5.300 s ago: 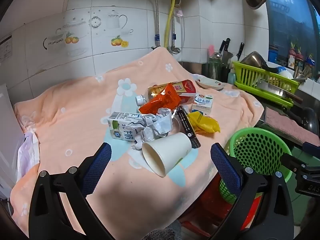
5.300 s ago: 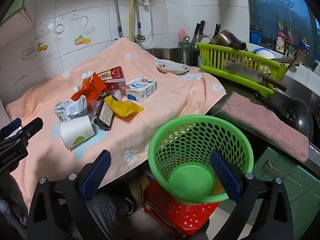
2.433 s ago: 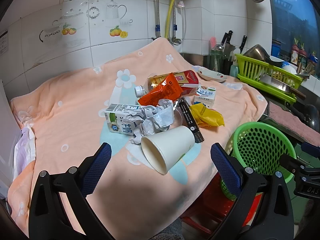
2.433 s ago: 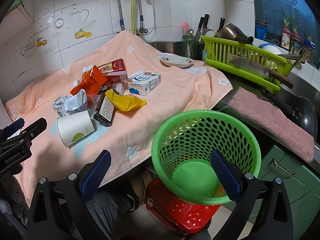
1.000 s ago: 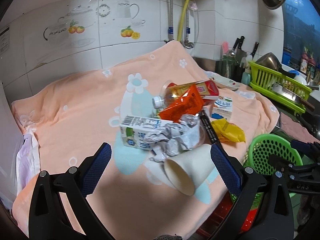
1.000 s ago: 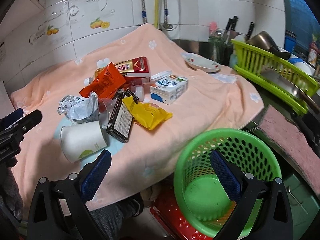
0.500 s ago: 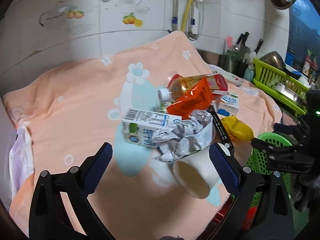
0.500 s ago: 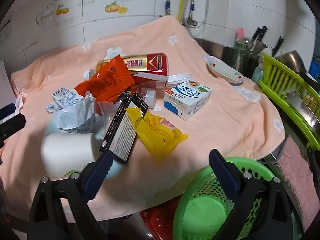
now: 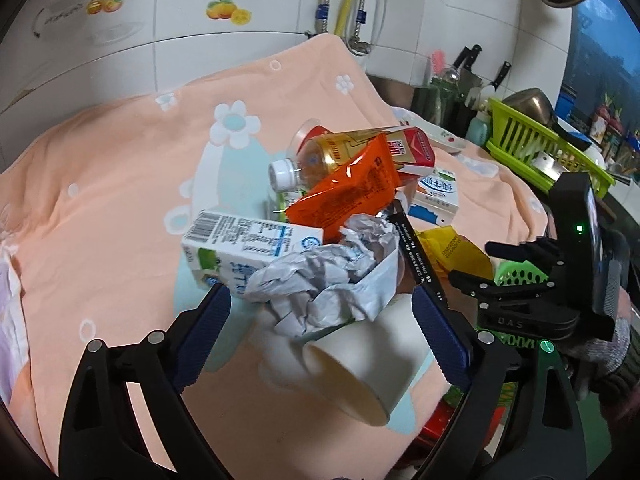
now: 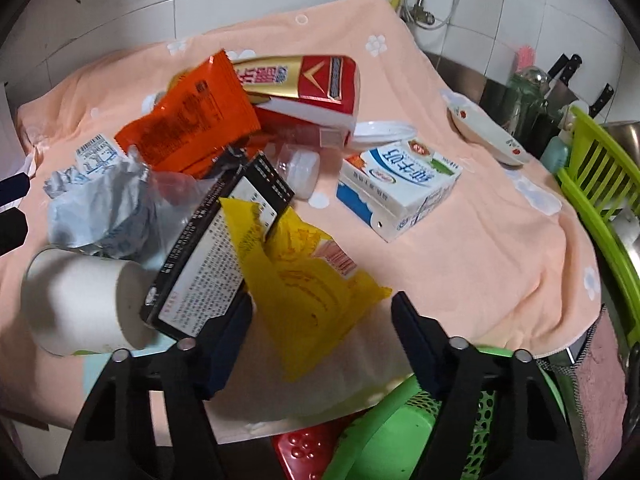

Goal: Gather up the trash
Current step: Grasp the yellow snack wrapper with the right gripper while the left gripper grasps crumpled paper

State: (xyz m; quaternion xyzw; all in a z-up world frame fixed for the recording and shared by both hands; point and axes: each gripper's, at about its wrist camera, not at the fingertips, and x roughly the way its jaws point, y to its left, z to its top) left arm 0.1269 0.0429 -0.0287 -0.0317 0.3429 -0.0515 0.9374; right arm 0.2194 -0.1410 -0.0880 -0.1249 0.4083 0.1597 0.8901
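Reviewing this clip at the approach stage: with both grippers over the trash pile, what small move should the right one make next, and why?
Probably ease the right gripper slightly forward and down as its fingers close, so they pinch the yellow wrapper. The wrapper lies between them, apparently not yet pinched, and it partly overlaps the black box, so a shallow grip may slip. The green basket waits just below.

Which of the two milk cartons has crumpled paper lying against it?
The milk carton with the barcode, left of the orange wrapper. The other carton, with blue lettering, lies apart behind the pile.
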